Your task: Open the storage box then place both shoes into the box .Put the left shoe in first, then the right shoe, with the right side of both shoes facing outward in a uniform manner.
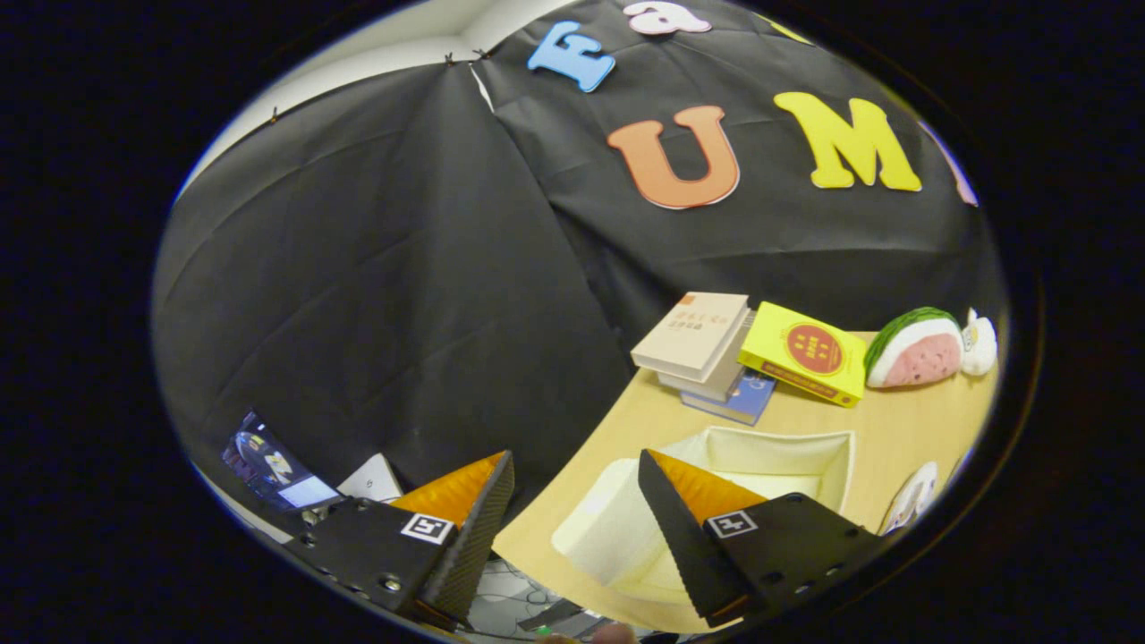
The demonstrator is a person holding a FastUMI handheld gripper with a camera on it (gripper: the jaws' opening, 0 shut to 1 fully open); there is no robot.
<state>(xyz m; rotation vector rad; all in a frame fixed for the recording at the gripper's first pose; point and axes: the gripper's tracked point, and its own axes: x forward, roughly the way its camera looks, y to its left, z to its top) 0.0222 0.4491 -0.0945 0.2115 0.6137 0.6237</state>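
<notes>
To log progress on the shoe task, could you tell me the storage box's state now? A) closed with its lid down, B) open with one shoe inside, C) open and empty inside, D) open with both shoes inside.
C: the white storage box on the table shows a bare interior, its lid folded toward the open gripper, whose fingers hold nothing.

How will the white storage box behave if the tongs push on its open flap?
The white storage box looks like soft fabric, so its flap may bend rather than resist. It seems empty, so probably light and apt to slide on the smooth wooden table. The tongs are open.

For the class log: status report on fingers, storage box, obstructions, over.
Fingers open, holding nothing. Storage box open, white, just beyond them on table. Books farther back, not in the way.
</notes>
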